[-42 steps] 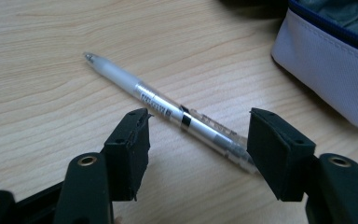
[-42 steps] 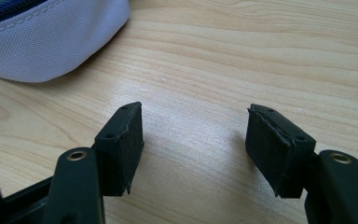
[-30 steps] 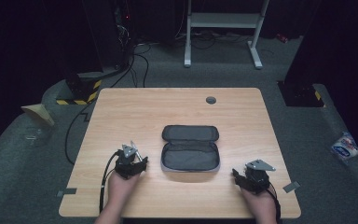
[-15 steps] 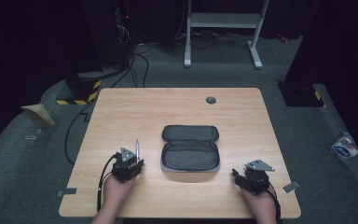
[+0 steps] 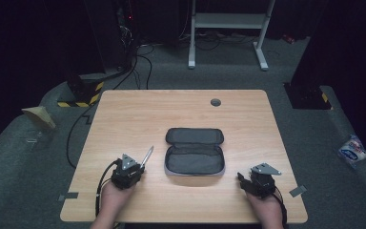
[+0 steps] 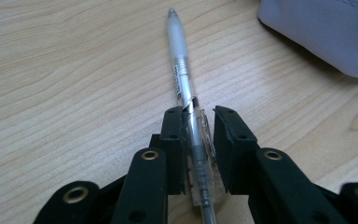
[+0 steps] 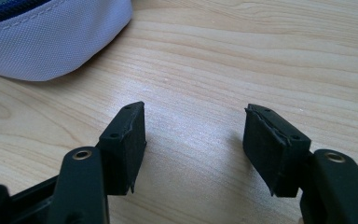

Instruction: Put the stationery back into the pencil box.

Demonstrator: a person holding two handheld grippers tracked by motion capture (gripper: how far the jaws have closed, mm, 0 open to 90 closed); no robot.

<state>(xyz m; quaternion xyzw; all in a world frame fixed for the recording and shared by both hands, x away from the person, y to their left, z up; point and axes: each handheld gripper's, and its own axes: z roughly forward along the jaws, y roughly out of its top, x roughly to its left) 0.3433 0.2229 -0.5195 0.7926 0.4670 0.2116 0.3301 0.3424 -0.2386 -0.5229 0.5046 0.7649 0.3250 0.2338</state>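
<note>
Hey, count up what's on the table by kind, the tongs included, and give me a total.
Pens: 1, the pen, held in the left tongs
Pouches: 1, the open grey pouch
Tongs: 2, left tongs and right tongs
Total: 4

Black left gripper (image 6: 198, 122), brass-ringed screw holes, grey triangular plate, black cable

Light wooden table (image 5: 138, 114), grey carpet floor (image 5: 38, 157), white metal stand (image 5: 228, 21), dark, possibly black-curtained surroundings
</note>
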